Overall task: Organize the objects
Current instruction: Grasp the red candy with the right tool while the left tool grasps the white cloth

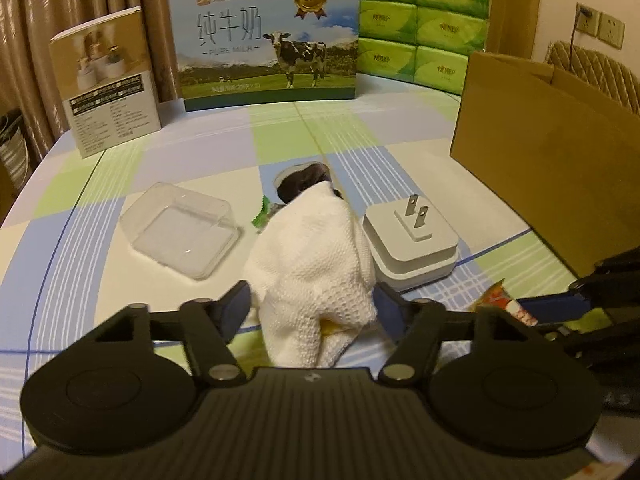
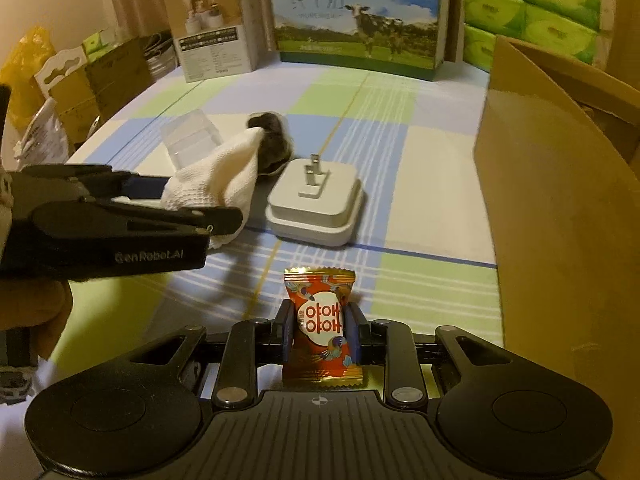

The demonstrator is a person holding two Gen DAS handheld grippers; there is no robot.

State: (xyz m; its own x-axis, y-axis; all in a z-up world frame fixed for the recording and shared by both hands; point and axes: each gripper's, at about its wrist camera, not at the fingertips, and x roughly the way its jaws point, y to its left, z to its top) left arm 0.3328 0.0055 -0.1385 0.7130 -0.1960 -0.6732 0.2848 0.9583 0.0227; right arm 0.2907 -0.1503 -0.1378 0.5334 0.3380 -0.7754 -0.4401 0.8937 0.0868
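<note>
My left gripper (image 1: 312, 300) is shut on a white crumpled tissue (image 1: 312, 256), held above the checked tablecloth; the tissue also shows in the right wrist view (image 2: 216, 176). My right gripper (image 2: 318, 328) is shut on a red candy packet (image 2: 320, 320) with a white label, held upright. The packet's edge shows at the right in the left wrist view (image 1: 500, 300). A white plug adapter (image 1: 412, 240) lies prongs up beside the tissue. A clear plastic lid (image 1: 180, 228) lies to the left. A dark round object (image 1: 304, 184) sits behind the tissue.
An open cardboard box (image 2: 560, 208) stands at the right. A milk carton box (image 1: 264, 44), a small product box (image 1: 108, 80) and green tissue packs (image 1: 424, 20) line the table's far edge. A green wrapper (image 1: 262, 212) peeks out behind the tissue.
</note>
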